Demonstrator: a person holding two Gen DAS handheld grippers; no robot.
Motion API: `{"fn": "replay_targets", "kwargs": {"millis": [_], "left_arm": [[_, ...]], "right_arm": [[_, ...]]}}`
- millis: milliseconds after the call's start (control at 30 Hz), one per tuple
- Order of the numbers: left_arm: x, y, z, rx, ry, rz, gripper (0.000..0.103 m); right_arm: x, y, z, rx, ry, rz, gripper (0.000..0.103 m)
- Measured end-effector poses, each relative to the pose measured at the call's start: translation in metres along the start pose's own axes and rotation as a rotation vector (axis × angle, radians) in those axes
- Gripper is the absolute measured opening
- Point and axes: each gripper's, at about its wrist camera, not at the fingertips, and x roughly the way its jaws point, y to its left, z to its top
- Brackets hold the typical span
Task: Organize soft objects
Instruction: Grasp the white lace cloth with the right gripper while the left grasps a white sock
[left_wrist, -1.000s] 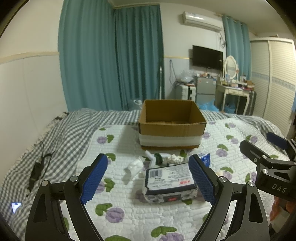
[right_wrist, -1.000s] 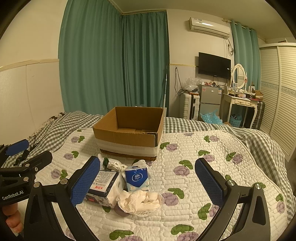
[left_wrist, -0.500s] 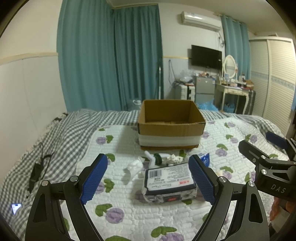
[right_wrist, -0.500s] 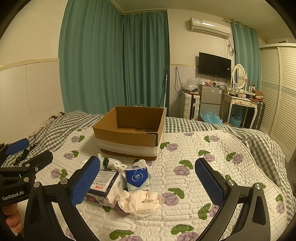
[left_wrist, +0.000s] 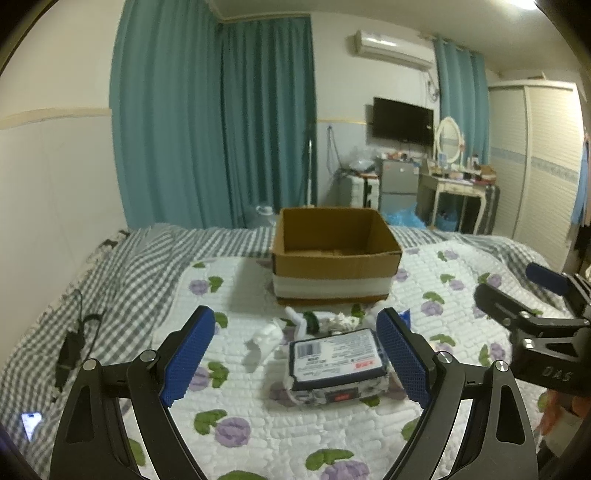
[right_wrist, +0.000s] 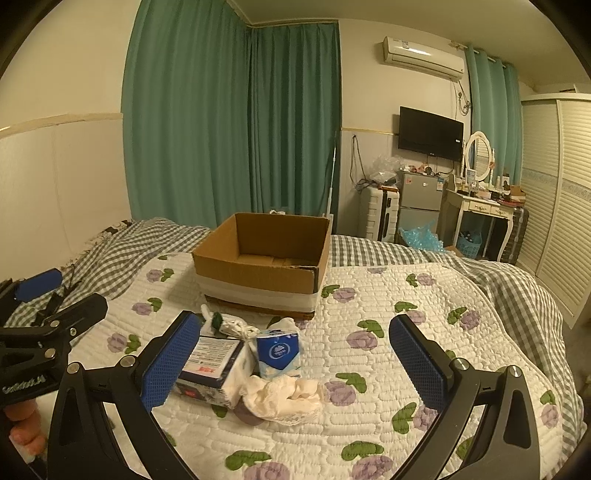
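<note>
Teal curtains (right_wrist: 236, 122) cover the corner behind the bed (right_wrist: 424, 332), which wears a flowered quilt over a checked blanket. An air conditioner (right_wrist: 423, 59) hangs above a dark TV (right_wrist: 430, 133). A fridge (right_wrist: 421, 195), a dressing table (right_wrist: 484, 210) and a louvred wardrobe (right_wrist: 554, 184) stand along the right.

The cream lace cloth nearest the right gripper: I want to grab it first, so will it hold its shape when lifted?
Probably not. The cream cloth lies crumpled in loose folds on the quilt, so it should droop. It looks thin, likely light. Its lace edge might snag the open right gripper.
</note>
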Motion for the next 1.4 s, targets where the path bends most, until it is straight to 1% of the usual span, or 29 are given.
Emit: {"fn": "replay_targets", "kwargs": {"millis": [67,167,233,300,367,500,667,733,767,833,867,900,933,1000,1100,1167,1300,1400], "left_arm": [[-0.002,0.008,0.000,-0.014,-0.001,-0.005,0.091],[-0.001,0.028,-0.001,-0.040,0.012,-0.019,0.091],[0.005,0.042,-0.005,-0.064,0.032,-0.023,0.091],[0.013,0.055,-0.013,-0.083,0.050,-0.010,0.091],[0.025,0.070,-0.022,-0.096,0.083,0.019,0.091],[0.051,0.088,-0.042,-0.110,0.161,0.036,0.091],[0.074,0.090,-0.057,-0.092,0.232,0.038,0.091],[0.083,0.089,-0.061,-0.087,0.260,0.024,0.091],[0.088,0.087,-0.062,-0.080,0.274,0.016,0.091],[0.096,0.086,-0.061,-0.066,0.290,0.000,0.091],[0.100,0.084,-0.060,-0.058,0.296,-0.007,0.091],[0.103,0.084,-0.058,-0.051,0.300,-0.012,0.091],[0.108,0.082,-0.056,-0.036,0.302,-0.018,0.091],[0.117,0.081,-0.050,0.002,0.290,-0.010,0.089],[0.138,0.076,-0.038,0.064,0.281,0.001,0.089],[0.151,0.075,-0.036,0.076,0.290,-0.029,0.089],[0.178,0.063,-0.040,0.139,0.322,-0.058,0.088],[0.194,0.057,-0.045,0.148,0.355,-0.085,0.087]], "right_arm": [[-0.003,0.003,0.000,-0.012,0.006,-0.014,0.103],[0.006,0.006,-0.005,-0.028,0.051,-0.043,0.103],[0.021,0.004,-0.017,-0.022,0.115,-0.081,0.103],[0.041,0.004,-0.031,-0.021,0.182,-0.095,0.103],[0.061,0.006,-0.044,-0.025,0.242,-0.090,0.101],[0.102,0.009,-0.070,-0.029,0.363,-0.085,0.093],[0.131,0.009,-0.082,-0.021,0.426,-0.085,0.091],[0.141,0.007,-0.084,-0.003,0.451,-0.069,0.080],[0.144,0.008,-0.085,0.004,0.459,-0.057,0.076],[0.152,0.007,-0.086,0.016,0.478,-0.016,0.053],[0.155,0.008,-0.086,0.013,0.483,-0.009,0.049],[0.156,0.010,-0.086,0.005,0.476,-0.011,0.042],[0.156,0.011,-0.084,-0.007,0.464,-0.016,0.031],[0.152,0.013,-0.079,-0.021,0.436,-0.033,0.026],[0.145,0.007,-0.062,-0.024,0.371,-0.074,0.025],[0.147,0.000,-0.050,-0.015,0.345,-0.076,0.025],[0.163,-0.007,-0.027,-0.033,0.316,-0.079,0.025],[0.175,-0.006,-0.022,-0.035,0.309,-0.064,0.025]]}}
